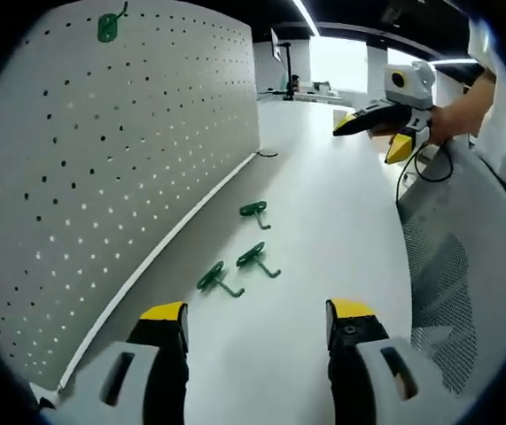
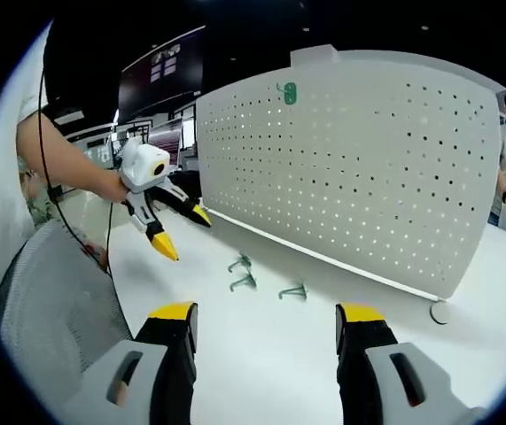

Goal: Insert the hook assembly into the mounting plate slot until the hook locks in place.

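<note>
An open office or lab is showing. Ceiling strip lights (image 1: pixel 306 16) are glowing; a monitor (image 1: pixel 276 44) is standing on a distant desk.

Upright white perforated pegboard panel (image 1: pixel 120 177): matt painted metal
White tabletop (image 1: pixel 323 230): smooth, satin
Three loose green hooks (image 1: pixel 254 257): glossy plastic plates, metal prongs
Grey chair back (image 1: pixel 452 301): woven mesh cloth

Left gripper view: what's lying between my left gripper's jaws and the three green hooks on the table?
Nothing: bare white table between left gripper and hooks, seen in left gripper view.
</note>
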### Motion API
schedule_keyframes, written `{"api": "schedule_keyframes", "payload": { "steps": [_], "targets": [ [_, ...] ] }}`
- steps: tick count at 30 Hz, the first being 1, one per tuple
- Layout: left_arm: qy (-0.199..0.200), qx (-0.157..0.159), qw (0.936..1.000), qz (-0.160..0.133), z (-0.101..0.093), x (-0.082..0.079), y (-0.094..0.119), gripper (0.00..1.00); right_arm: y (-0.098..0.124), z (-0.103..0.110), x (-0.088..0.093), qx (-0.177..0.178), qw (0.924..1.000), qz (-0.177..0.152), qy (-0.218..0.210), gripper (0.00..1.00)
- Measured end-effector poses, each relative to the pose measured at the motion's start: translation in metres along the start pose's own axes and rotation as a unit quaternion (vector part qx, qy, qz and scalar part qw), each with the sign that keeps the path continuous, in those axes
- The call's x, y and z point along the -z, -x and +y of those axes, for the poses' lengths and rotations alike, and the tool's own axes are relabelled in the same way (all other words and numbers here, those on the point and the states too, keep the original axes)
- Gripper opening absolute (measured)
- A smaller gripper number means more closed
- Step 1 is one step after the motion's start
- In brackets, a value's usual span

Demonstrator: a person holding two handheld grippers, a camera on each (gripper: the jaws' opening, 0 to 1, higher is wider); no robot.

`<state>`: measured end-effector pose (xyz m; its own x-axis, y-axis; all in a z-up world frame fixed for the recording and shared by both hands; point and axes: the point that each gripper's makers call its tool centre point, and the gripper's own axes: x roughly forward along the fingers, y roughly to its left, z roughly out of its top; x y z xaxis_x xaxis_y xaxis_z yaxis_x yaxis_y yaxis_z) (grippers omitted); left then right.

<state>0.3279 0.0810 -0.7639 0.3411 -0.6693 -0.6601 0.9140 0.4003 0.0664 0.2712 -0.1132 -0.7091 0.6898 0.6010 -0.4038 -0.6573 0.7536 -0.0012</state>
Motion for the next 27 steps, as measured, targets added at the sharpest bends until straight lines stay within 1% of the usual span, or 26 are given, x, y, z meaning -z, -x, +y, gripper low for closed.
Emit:
{"api": "schedule_keyframes", "payload": {
  "steps": [3, 6, 10, 13, 16, 19, 24, 25, 26, 27],
  "targets": [
    [-0.012, 0.006, 0.9999, 0.009, 0.002, 0.0, -0.002, 0.65, 0.0, 0.0, 0.0, 0.0, 1.0, 0.0, -0.001, 0.61],
    [-0.015, 0.014, 0.9997, 0.014, 0.005, 0.001, -0.005, 0.64, -0.001, 0.001, 0.002, -0.003, 1.0, 0.005, 0.003, 0.61],
    [-0.035, 0.03, 0.9984, 0.033, 0.007, 0.006, -0.01, 0.64, -0.002, 0.001, 0.002, -0.005, 1.0, 0.005, 0.003, 0.61],
    [-0.045, 0.038, 0.9973, 0.043, 0.01, 0.008, -0.015, 0.64, -0.001, 0.002, 0.003, -0.005, 1.0, 0.007, 0.005, 0.61],
    [-0.071, 0.047, 0.9947, 0.059, 0.012, 0.01, -0.02, 0.64, -0.001, 0.001, 0.003, -0.004, 1.0, 0.007, 0.004, 0.61],
    [-0.083, 0.053, 0.993, 0.065, 0.013, 0.01, -0.024, 0.63, -0.001, 0.0, 0.004, -0.002, 0.9999, 0.009, 0.005, 0.61],
    [-0.112, 0.067, 0.9879, 0.084, 0.017, 0.01, -0.03, 0.64, -0.001, 0.0, 0.004, -0.003, 0.9999, 0.009, 0.005, 0.61],
    [-0.117, 0.069, 0.9868, 0.089, 0.018, 0.011, -0.032, 0.64, -0.001, 0.001, 0.005, -0.003, 0.9999, 0.01, 0.004, 0.61],
    [-0.125, 0.07, 0.9844, 0.102, 0.021, 0.015, -0.033, 0.64, -0.001, 0.0, 0.004, -0.003, 0.9999, 0.009, 0.004, 0.61],
    [-0.129, 0.07, 0.9833, 0.108, 0.023, 0.016, -0.034, 0.64, -0.001, 0.0, 0.004, -0.002, 1.0, 0.009, 0.004, 0.61]
  ]
}}
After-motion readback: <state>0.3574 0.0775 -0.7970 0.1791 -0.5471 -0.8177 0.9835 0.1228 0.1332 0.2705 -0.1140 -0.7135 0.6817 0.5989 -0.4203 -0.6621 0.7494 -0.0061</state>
